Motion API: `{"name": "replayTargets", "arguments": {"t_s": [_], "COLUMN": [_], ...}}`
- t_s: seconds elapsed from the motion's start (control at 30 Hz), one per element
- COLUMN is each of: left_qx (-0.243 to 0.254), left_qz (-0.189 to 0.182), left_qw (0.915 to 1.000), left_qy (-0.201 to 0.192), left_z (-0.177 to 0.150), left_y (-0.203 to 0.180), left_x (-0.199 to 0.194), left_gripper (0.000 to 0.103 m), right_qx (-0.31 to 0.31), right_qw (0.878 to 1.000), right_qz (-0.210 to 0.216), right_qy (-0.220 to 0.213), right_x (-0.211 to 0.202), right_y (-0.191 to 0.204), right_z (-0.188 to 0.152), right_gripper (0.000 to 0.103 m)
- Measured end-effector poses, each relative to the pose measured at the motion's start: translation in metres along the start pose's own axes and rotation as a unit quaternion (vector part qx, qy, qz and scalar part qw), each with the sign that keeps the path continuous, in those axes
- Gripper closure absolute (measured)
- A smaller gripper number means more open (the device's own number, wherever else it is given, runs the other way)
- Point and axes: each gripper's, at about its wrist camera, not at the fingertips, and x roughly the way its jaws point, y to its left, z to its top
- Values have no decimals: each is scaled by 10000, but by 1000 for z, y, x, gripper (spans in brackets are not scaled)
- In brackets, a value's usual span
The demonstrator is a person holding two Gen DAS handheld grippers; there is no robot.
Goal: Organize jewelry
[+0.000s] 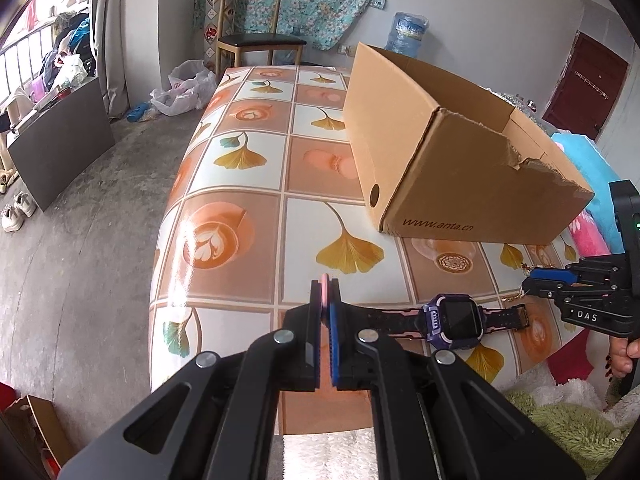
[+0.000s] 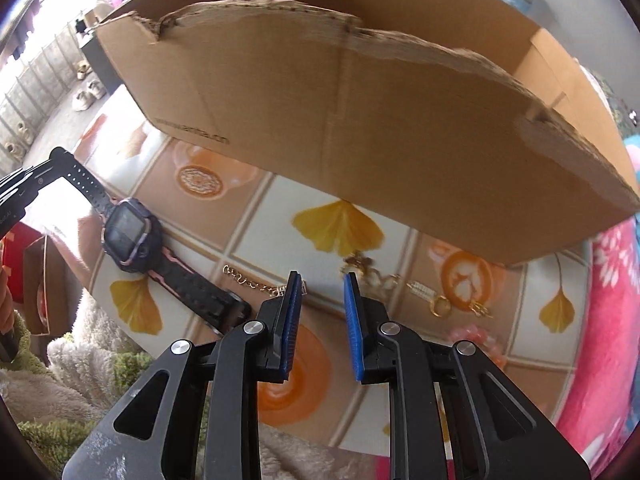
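Observation:
My left gripper is shut on the pink-and-black strap end of a purple smartwatch; the watch lies across the tiled table. My right gripper is open and empty, low over a gold chain bracelet and gold jewelry pieces in front of the open cardboard box. The right gripper also shows in the left wrist view, near the box. A gold ring and small earrings lie to the right.
The table has a patterned cloth with ginkgo leaves. A pink flower piece lies near the table's front right. Fluffy blankets lie below the table edge. A chair stands at the far end.

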Motion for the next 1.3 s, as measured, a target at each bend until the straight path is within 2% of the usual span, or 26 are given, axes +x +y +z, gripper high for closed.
{"name": "replayTargets", "arguments": {"t_s": [0.17,0.3,0.4,0.5,0.73,0.83,0.93,1.07,1.2,1.3], "left_qx": [-59,-62,-25,-29,25,93,129,148,143,123], "left_qz": [11,28,82,85,141,168,168,168,178,166], "left_qw": [10000,10000,9999,9999,9999,9998,9997,9997,9997,9997], "left_qy": [38,49,60,50,5,-36,-72,-97,-111,-115], "left_z": [2,3,3,3,5,8,11,14,15,15], "left_y": [1,1,-1,-1,-4,-7,-9,-10,-10,-9], "left_x": [7,8,10,10,12,13,15,18,19,18], "left_gripper": [100,100,100,100,100,100,100,100,100,100], "right_qx": [99,130,-241,-767,-1731,-1976,-2230,-2570,-2770,-2587], "right_qw": [9994,9992,9960,9915,9748,9667,9584,9496,9481,9533], "right_qz": [-320,301,821,1006,1304,1565,1745,1760,1539,1552], "right_qy": [46,-241,-248,-311,-530,-452,-365,-358,-271,-149], "right_x": [-6,-24,-25,-22,-14,-9,-1,-1,-2,-6], "right_y": [-14,-17,-3,15,40,45,53,62,72,63], "right_z": [-11,-17,-18,-21,-12,-3,5,2,-3,-15], "right_gripper": [84,78,61,55,55,55,63,63,64,64]}}
